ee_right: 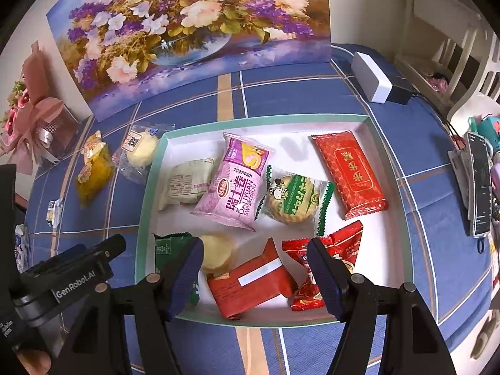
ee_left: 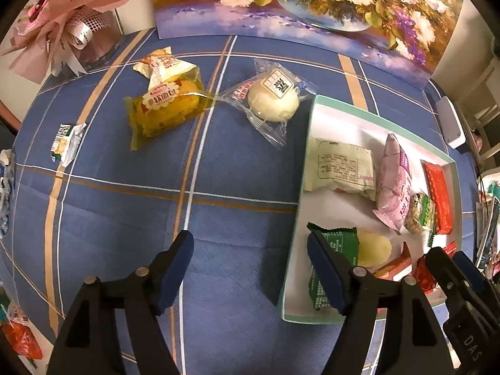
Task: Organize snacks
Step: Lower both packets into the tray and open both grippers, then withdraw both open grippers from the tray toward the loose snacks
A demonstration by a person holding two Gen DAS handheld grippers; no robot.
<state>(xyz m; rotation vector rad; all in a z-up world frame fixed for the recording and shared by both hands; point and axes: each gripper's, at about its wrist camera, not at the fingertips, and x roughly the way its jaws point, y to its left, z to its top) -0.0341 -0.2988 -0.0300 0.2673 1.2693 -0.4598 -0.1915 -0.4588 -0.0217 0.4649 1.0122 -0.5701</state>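
Here the worktop (ee_left: 218, 206), under a blue plaid cloth, fills both views, with a flower painting (ee_right: 193, 31) propped at twelve o'clock. The white tray (ee_right: 379, 218) with a green rim holds the sorted snacks: a pink Swiss roll pack (ee_right: 234, 187), a red bar (ee_right: 350, 172) at two o'clock, a green biscuit pack (ee_right: 293, 200). Outside, at ten o'clock, lie a yellow bread pack (ee_left: 165, 106) and a pale bun (ee_left: 273, 100). The left gripper (ee_left: 250, 268) stands wide and empty across the tray's rim; the right gripper (ee_right: 253, 268) hovers part-open over a red-brown packet (ee_right: 250, 284), gripping nothing.
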